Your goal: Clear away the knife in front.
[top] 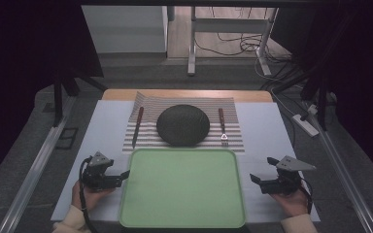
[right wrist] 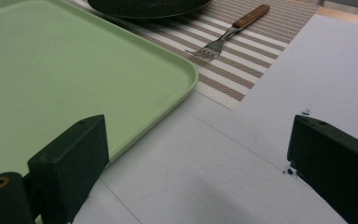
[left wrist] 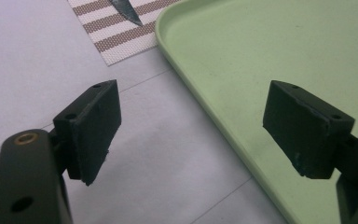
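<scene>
Lying flat on the worktop (top: 264, 136), the green tray (top: 183, 188) sits between the 2 tongs, its long axis running left to right across the person's side and its far edge just beside the striped mat (top: 233, 138). The left tongs (top: 118, 176) rest at the tray's left edge, held in the left hand (top: 88, 194), jaws wide apart and gripping nothing; in the left gripper view 1 jaw hangs over the white worktop and the other over the tray's floor. The right tongs (top: 263, 172), held in the right hand (top: 291, 198), sit near the tray's right edge, jaws also wide apart and empty, pointing toward the tray. On the mat a dark round plate (top: 183, 124) lies between a knife (top: 137, 127) and a fork (top: 222, 127), both pointing toward the tray.
</scene>
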### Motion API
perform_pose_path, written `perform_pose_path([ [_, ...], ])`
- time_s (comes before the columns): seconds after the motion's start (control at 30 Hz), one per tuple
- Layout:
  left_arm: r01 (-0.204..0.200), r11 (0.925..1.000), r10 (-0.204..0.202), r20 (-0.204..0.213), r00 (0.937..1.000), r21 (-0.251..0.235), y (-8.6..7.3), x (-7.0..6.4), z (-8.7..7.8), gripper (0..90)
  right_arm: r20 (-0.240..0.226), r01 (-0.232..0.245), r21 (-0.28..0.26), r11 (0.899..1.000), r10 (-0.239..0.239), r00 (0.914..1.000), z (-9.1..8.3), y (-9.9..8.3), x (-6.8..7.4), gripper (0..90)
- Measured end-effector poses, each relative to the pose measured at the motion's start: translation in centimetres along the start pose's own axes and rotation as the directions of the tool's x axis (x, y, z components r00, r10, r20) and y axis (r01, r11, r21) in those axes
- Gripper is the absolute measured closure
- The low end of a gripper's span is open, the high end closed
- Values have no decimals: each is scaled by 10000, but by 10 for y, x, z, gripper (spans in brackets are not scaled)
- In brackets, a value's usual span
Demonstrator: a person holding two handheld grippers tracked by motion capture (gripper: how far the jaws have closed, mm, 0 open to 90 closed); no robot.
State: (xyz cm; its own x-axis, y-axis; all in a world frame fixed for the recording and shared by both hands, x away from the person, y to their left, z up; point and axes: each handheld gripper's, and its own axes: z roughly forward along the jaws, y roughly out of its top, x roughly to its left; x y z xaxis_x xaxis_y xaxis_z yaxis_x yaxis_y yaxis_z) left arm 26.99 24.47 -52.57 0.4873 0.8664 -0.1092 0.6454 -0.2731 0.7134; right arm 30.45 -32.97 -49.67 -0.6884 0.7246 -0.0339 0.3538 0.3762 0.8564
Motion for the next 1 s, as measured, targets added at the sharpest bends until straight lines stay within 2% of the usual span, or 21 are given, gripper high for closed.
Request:
perform_pose_path([
  [0.2,-63,10000,63,13,10000,20,-2,0,-1,194,36,123,63,9999,-124,9999,2,0,1,53],
  [0.37,83,10000,-83,59,9999,-34,-4,1,-3,194,4,30,113,9999,-30,10000,4,0,0,54],
  [0.6,-39,10000,39,10,10000,15,-1,2,-1,196,-334,216,69,9997,-213,9992,10,3,1,65],
  [0.7,-131,9999,131,-34,9999,-80,4,3,-1,195,-421,343,260,9991,-332,9986,18,6,1,65],
  [0.8,-249,9997,249,-69,9997,-53,7,4,0,197,-470,326,304,9990,-312,9984,19,5,1,65],
  [0.83,-352,9994,351,-94,9993,-73,13,6,2,197,-502,269,251,9993,-256,9984,17,5,1,65],
  [0.9,-280,9995,279,-62,9996,-153,17,7,2,196,-493,236,198,9995,-226,9985,16,5,2,65],
  [0.93,-146,9993,152,173,9997,-348,24,8,1,199,-507,187,31,9998,-185,9985,15,6,2,68],
  [1.0,-171,9992,177,178,9997,-354,28,9,1,200,-458,213,88,9997,-209,9987,16,6,2,68],
])
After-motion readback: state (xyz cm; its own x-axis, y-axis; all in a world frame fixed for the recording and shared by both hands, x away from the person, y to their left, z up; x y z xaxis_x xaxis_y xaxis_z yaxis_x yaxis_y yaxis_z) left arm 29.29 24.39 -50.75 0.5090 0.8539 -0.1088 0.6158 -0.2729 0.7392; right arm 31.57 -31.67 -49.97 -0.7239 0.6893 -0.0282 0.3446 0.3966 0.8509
